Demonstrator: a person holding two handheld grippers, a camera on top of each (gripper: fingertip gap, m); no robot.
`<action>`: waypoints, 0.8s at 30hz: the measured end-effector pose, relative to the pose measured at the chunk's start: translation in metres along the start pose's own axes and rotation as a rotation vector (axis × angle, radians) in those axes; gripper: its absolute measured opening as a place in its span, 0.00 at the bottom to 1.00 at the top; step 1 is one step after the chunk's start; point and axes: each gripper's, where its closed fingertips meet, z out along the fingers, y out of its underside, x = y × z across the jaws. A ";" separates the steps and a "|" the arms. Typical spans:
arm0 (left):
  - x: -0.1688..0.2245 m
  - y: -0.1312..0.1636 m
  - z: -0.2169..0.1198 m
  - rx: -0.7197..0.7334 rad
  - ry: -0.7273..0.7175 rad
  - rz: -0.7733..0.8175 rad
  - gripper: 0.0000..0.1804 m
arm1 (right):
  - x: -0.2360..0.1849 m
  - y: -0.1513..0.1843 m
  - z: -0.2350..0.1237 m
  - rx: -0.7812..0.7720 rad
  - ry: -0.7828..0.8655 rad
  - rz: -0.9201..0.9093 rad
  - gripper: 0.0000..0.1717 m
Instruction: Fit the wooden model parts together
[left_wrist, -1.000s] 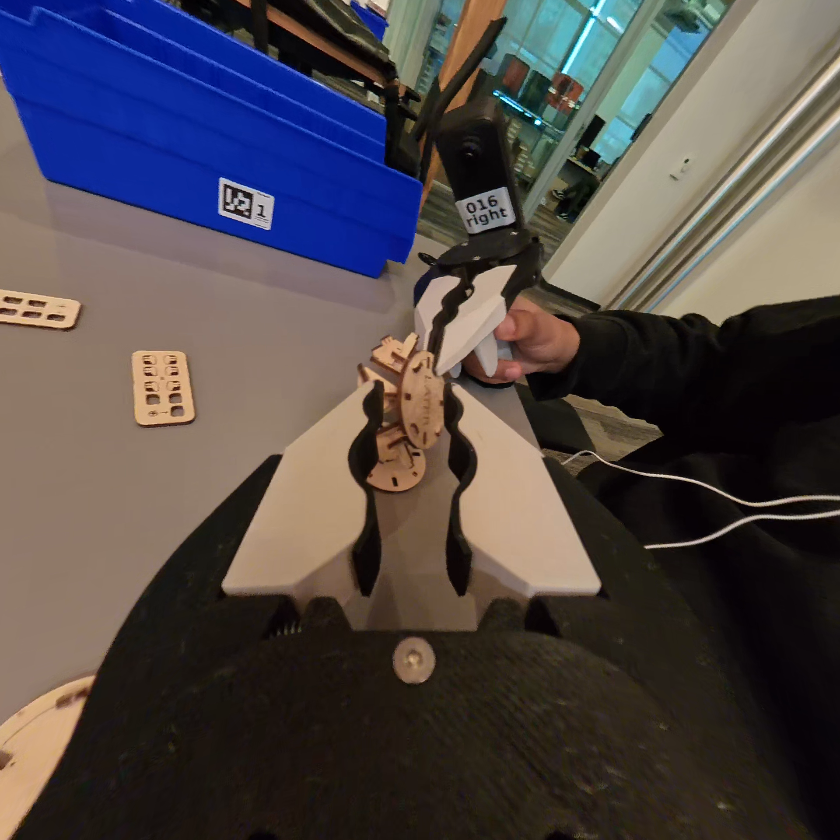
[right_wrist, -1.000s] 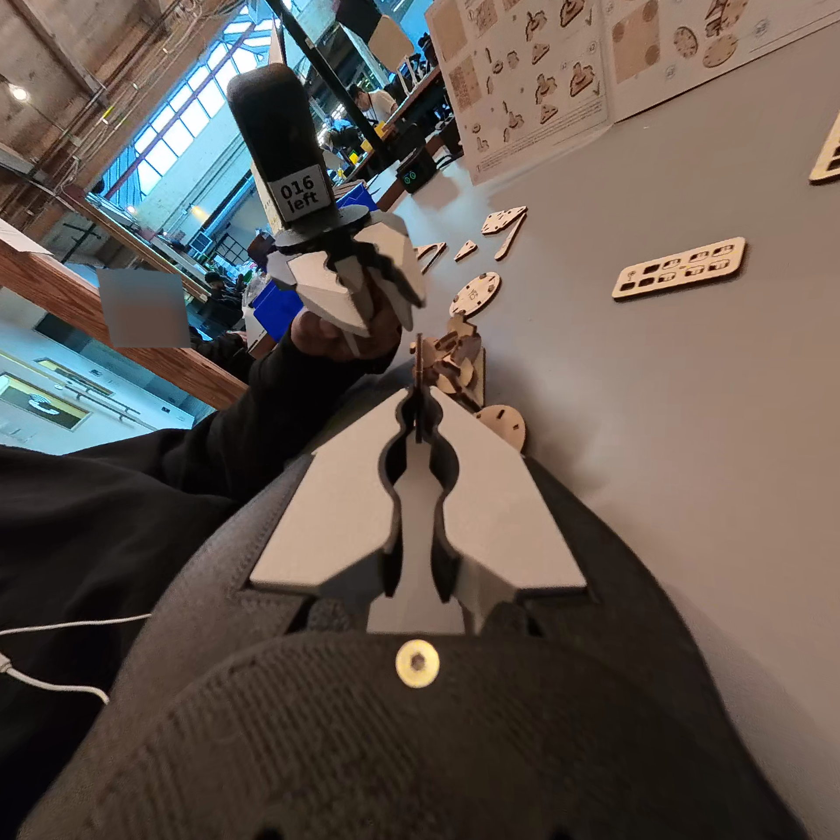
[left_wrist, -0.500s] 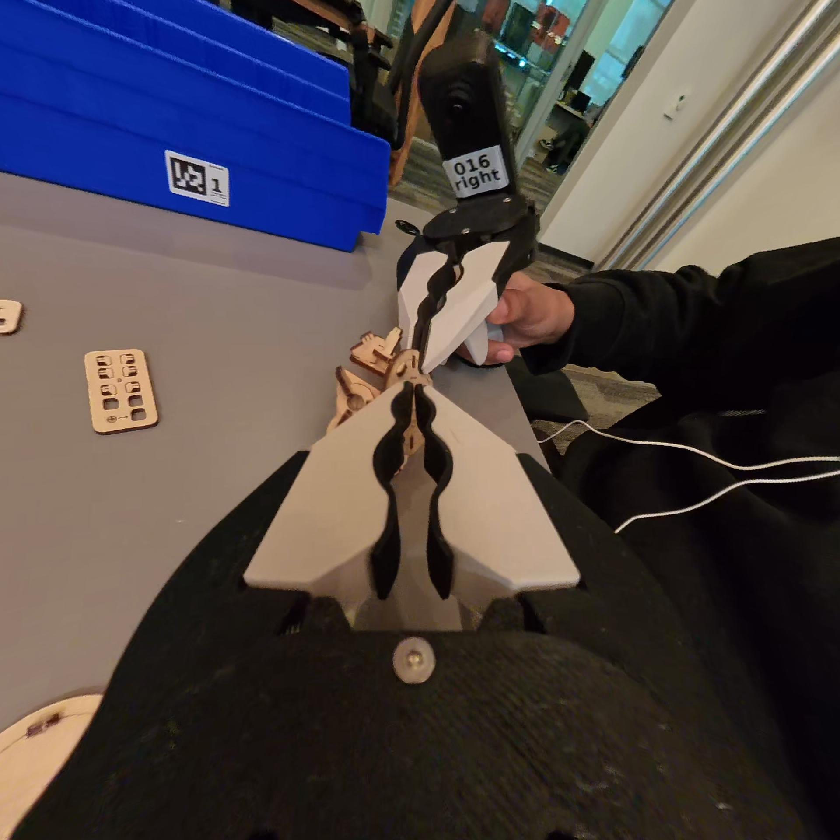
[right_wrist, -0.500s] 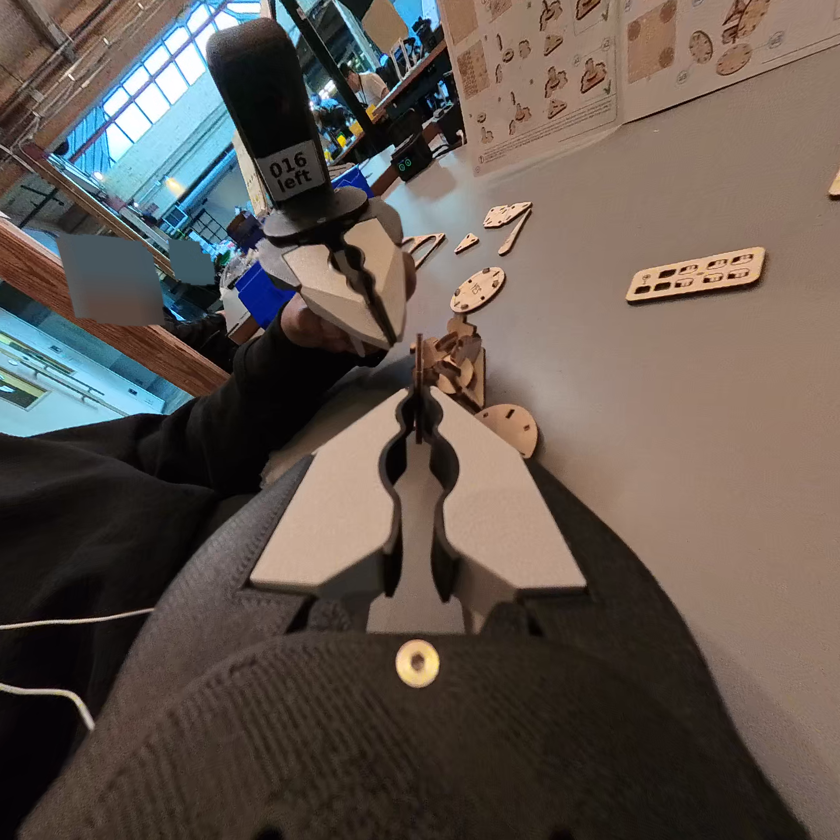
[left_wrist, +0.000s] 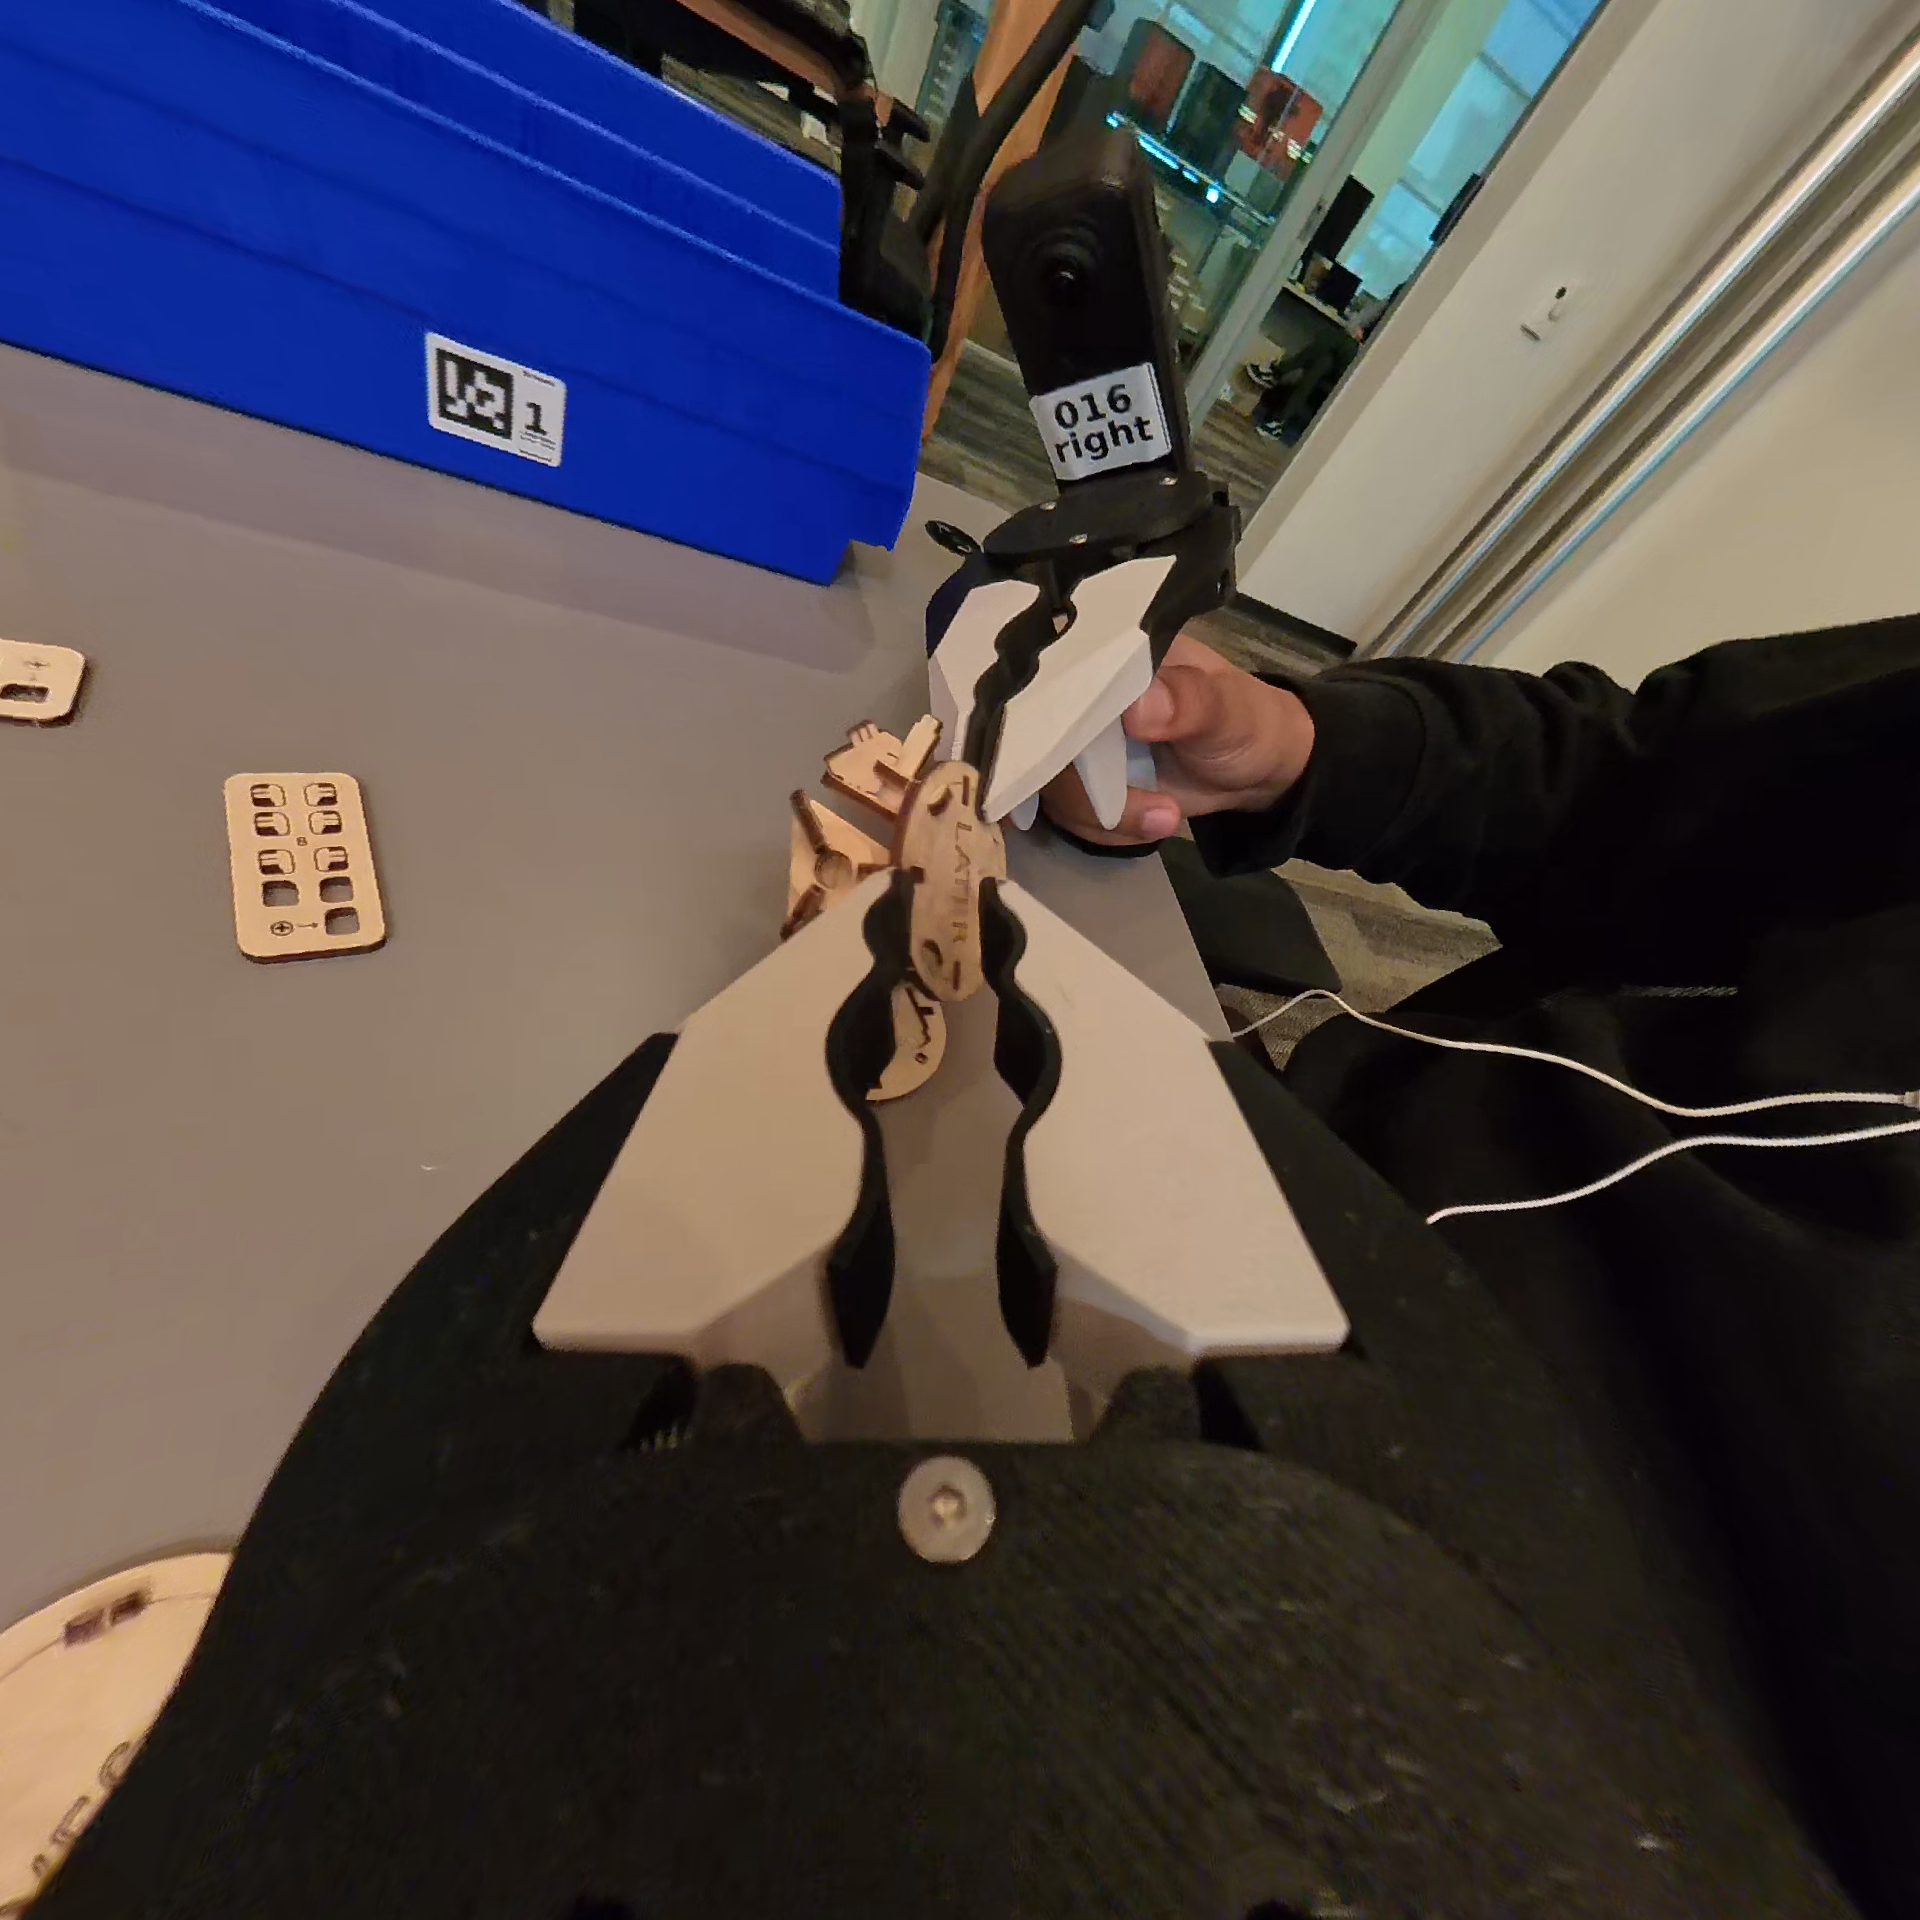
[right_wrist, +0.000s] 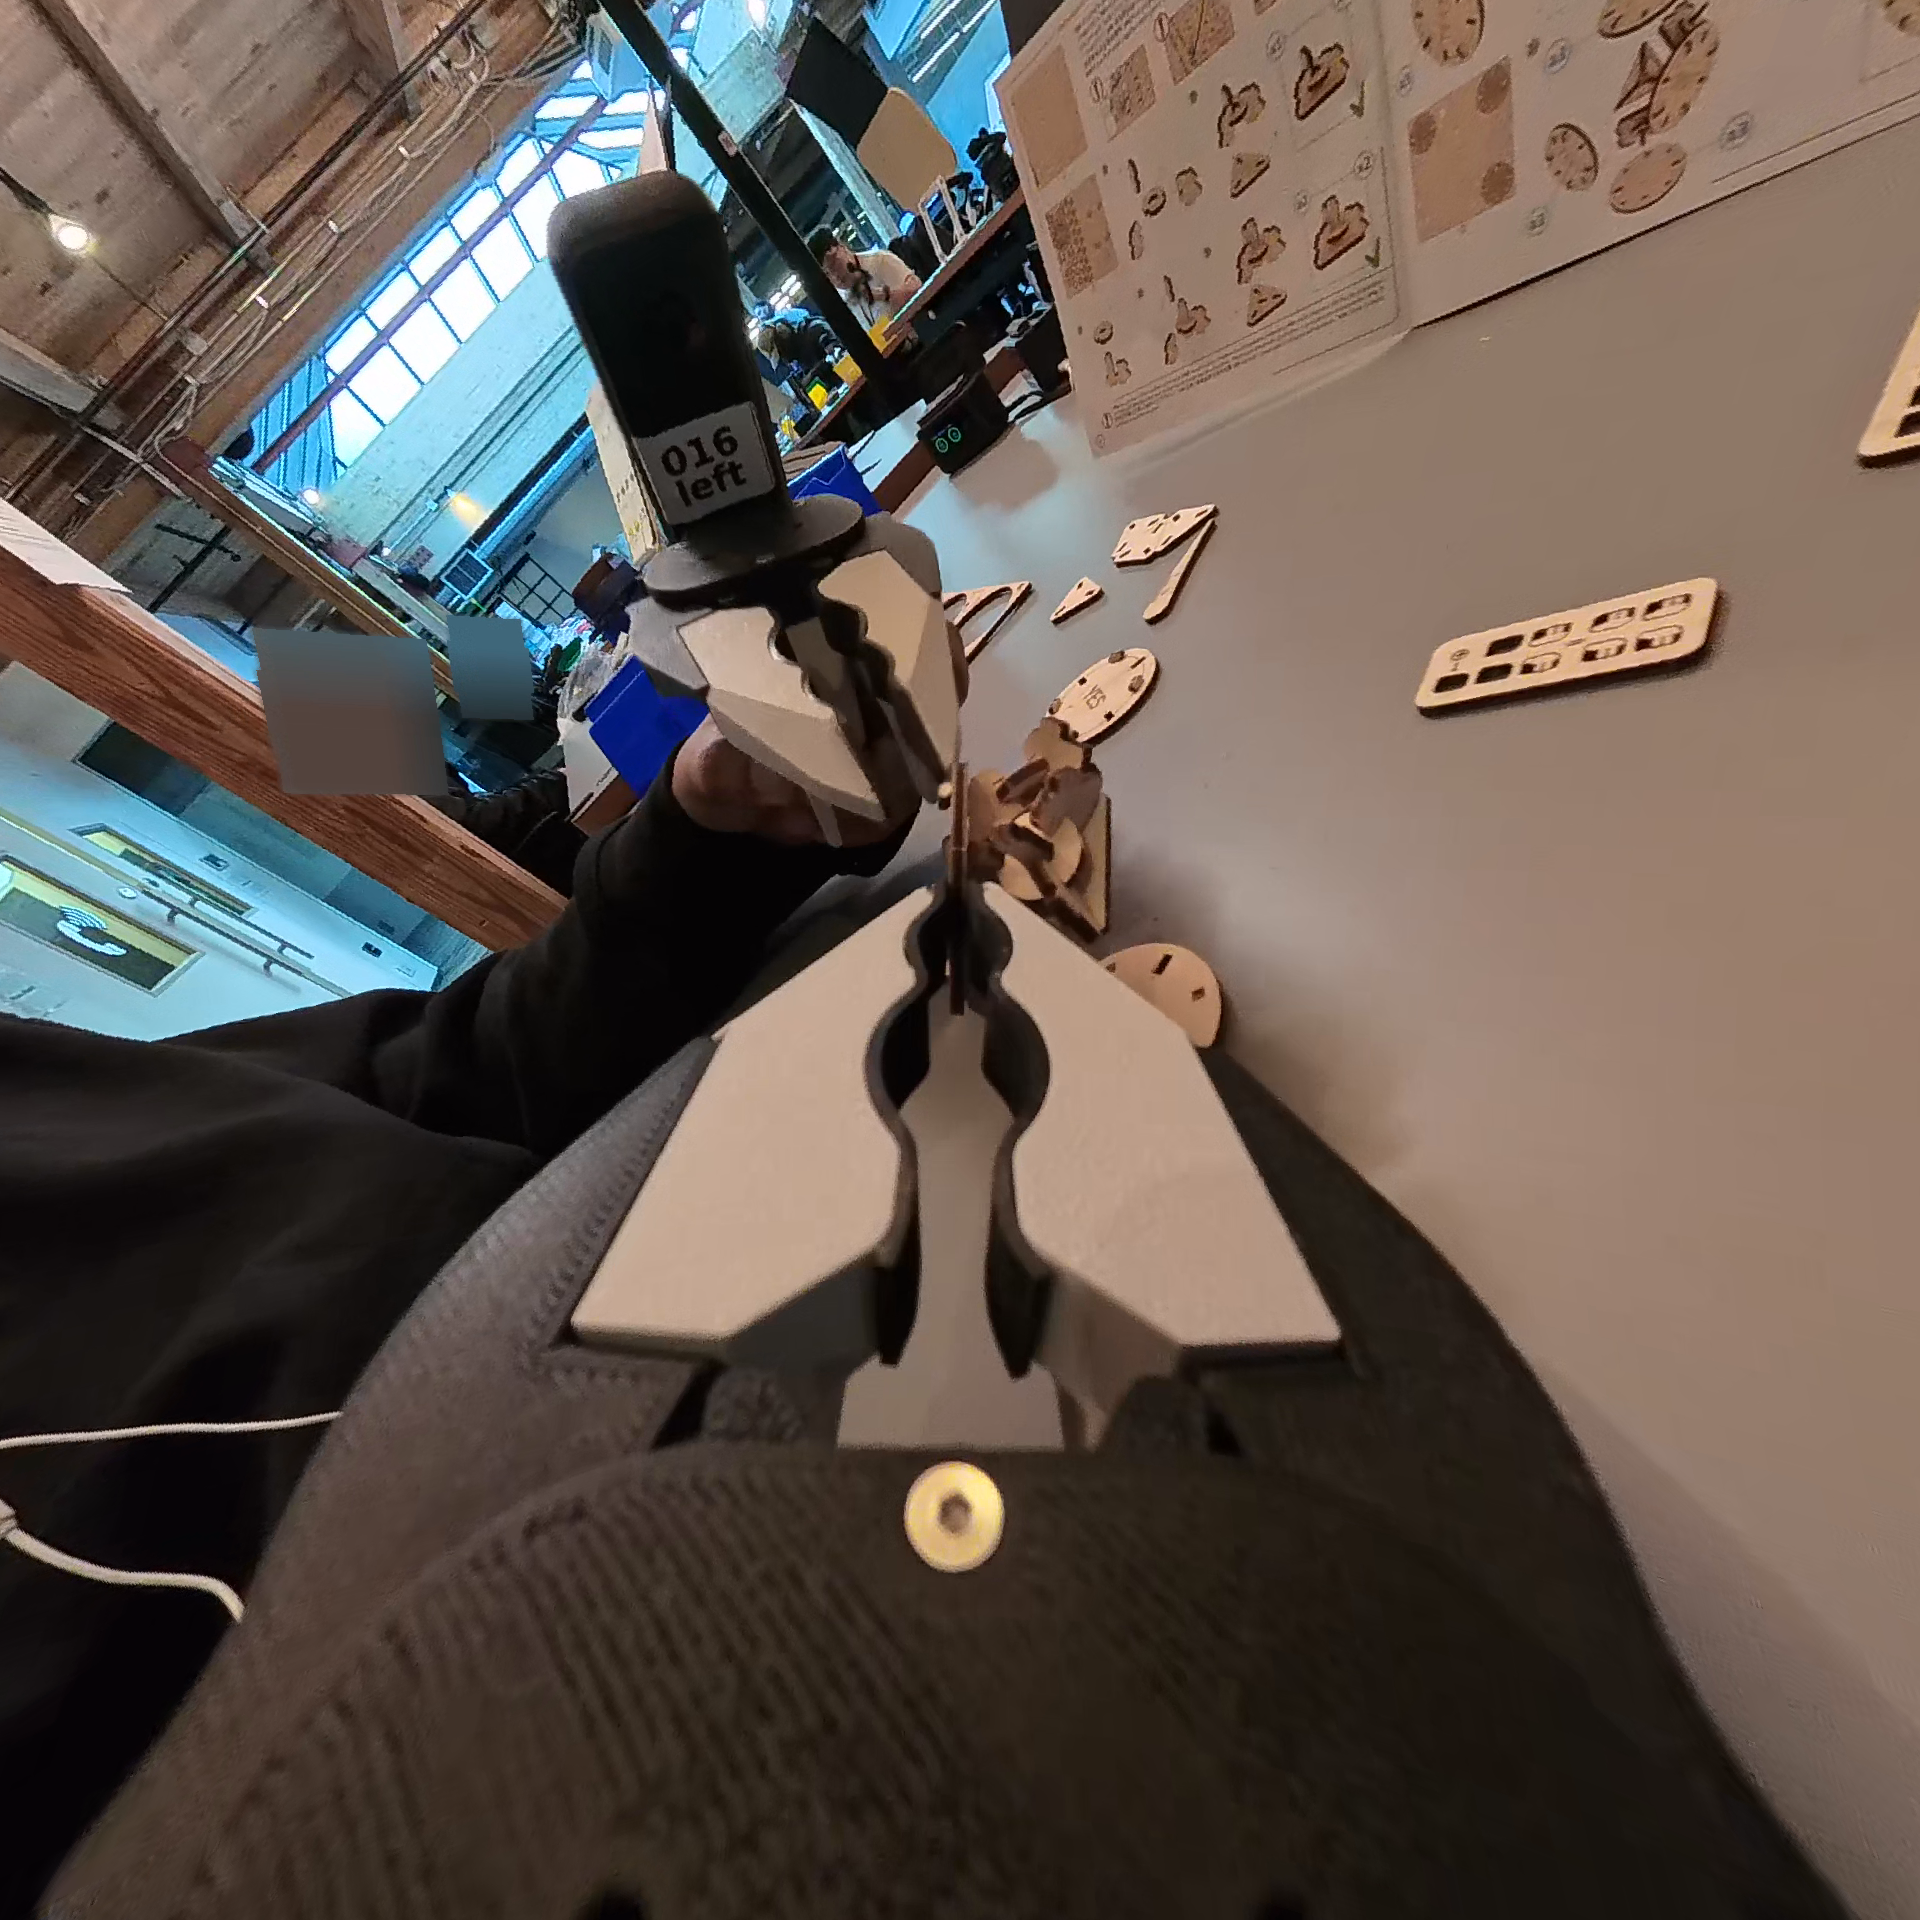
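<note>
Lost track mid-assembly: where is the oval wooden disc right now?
Centre of the right wrist view: the oval wooden disc is pinched edge-on in the right tool, just left of the wooden assembly, with the left tool at its far end.

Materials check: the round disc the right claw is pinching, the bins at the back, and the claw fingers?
Round disc: looks like thin laser-cut plywood, pale and unfinished, with dark burnt edges and slots. Bins: glossy blue moulded plastic, going by the uniform colour and sheen. Claw fingers: matte pale-grey hard shells, probably 3D-printed plastic, with wavy black liners, possibly rubber; hard to confirm.
</note>
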 end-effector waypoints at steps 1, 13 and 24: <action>-0.001 0.000 -0.001 0.004 -0.003 -0.005 0.05 | 0.000 0.000 0.000 -0.001 -0.003 0.000 0.00; -0.001 0.008 0.004 -0.027 0.032 -0.055 0.01 | -0.006 0.000 0.001 -0.003 -0.027 -0.036 0.00; -0.001 -0.012 -0.012 0.100 0.068 -0.086 0.00 | 0.001 0.002 -0.005 -0.049 0.083 -0.180 0.08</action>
